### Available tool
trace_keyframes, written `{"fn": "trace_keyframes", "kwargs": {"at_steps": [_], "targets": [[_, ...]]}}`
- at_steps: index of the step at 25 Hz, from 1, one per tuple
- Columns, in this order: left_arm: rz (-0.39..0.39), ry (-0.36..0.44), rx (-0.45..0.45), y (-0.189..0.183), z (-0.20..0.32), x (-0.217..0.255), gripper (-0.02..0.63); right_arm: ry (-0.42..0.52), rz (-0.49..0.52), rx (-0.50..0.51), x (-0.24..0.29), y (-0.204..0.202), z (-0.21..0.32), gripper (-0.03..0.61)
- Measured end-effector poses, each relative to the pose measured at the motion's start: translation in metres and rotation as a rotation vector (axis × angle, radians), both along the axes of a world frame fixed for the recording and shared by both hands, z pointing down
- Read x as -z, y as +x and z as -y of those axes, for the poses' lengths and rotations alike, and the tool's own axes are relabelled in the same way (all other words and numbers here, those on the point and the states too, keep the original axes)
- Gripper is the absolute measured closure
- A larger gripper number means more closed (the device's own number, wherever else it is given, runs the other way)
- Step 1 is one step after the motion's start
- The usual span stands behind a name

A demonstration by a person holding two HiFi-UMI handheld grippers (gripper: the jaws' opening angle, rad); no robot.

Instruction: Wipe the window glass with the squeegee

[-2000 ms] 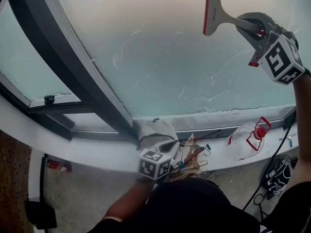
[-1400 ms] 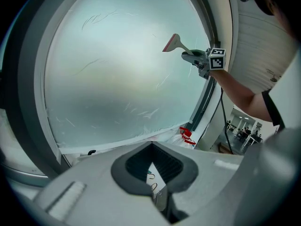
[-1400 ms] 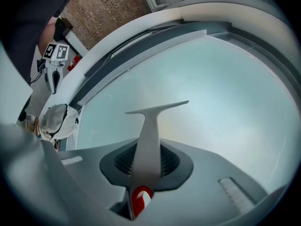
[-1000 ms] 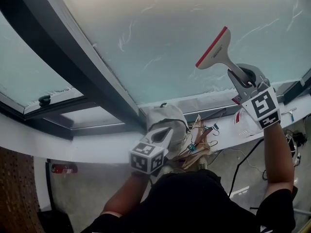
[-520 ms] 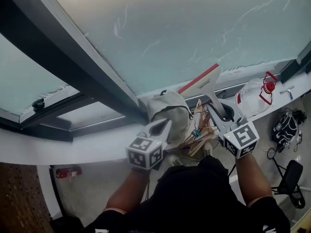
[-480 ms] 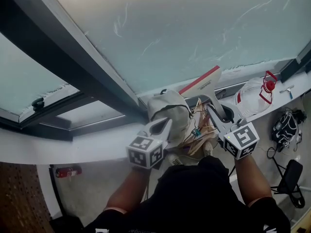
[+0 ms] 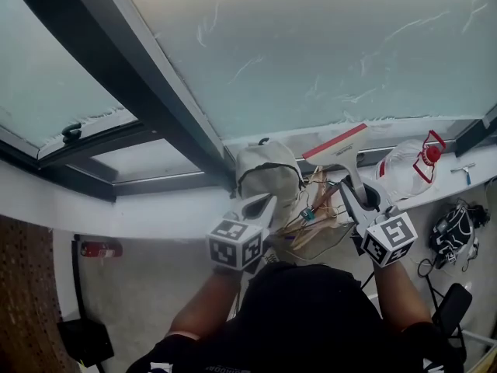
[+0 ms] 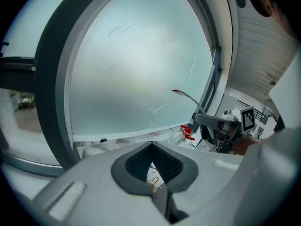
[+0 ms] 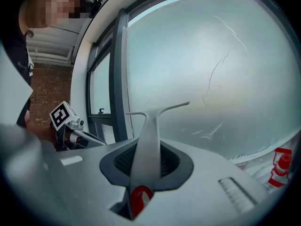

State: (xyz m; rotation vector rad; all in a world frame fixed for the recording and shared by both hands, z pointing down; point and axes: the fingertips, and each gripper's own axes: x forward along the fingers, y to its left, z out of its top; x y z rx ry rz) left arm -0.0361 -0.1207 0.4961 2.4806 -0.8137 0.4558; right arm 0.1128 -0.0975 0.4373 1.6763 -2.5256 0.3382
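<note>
From the head view we see the right gripper [image 7: 353,200] low over the white sill [image 7: 155,212], with the squeegee [image 7: 339,148] reaching up from it. Its red-edged blade lies across the bottom frame of the window glass [image 7: 311,45]; we cannot tell whether it touches the pane. The right gripper view settles the hold. There the right gripper [image 9: 146,161] is clenched on the squeegee [image 9: 149,126], the grey handle rising between the dark pads with a red loop at its base. That view shows the blade only from behind, as a thin bar against the streaked glass.

The left gripper [image 7: 262,203] hovers just beside a beige bag [image 7: 264,169] on the sill. Only the left gripper view tells us its state: the left gripper [image 8: 152,147] is closed with nothing in it, and bits of wire hangers [image 8: 153,178] show through the gap in its pads. It also shows the squeegee [image 8: 189,98] edge-on, a thin curve with a red tip.

A plastic bottle [image 7: 404,173] lies on the sill at the right; the right gripper view catches only its red cap.
</note>
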Motion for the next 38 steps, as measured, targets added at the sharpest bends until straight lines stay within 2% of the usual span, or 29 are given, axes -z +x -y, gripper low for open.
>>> {"fn": "trace_keyframes", "kwargs": {"at_steps": [8, 15, 19, 23, 30, 38], "targets": [[0.003, 0.053, 0.097, 0.051, -0.048, 0.019, 0.614, 0.013, 0.061, 0.062, 0.000, 0.054, -0.060, 0.495], [0.026, 0.053, 0.155, 0.081, -0.104, 0.016, 0.614, 0.003, 0.093, 0.095, -0.007, 0.094, -0.108, 0.497], [0.040, 0.049, 0.157, 0.093, -0.131, 0.024, 0.614, 0.001, 0.103, 0.111, -0.007, 0.106, -0.127, 0.497], [0.062, 0.057, 0.163, 0.088, -0.146, 0.028, 0.614, 0.001, 0.119, 0.105, -0.006, 0.109, -0.144, 0.497], [0.051, 0.092, 0.153, 0.065, -0.145, 0.041, 0.614, 0.007, 0.120, 0.047, 0.004, 0.102, -0.160, 0.497], [0.045, 0.079, 0.111, 0.025, -0.152, 0.037, 0.614, -0.001, 0.107, 0.010, 0.002, 0.054, -0.162, 0.497]]}}
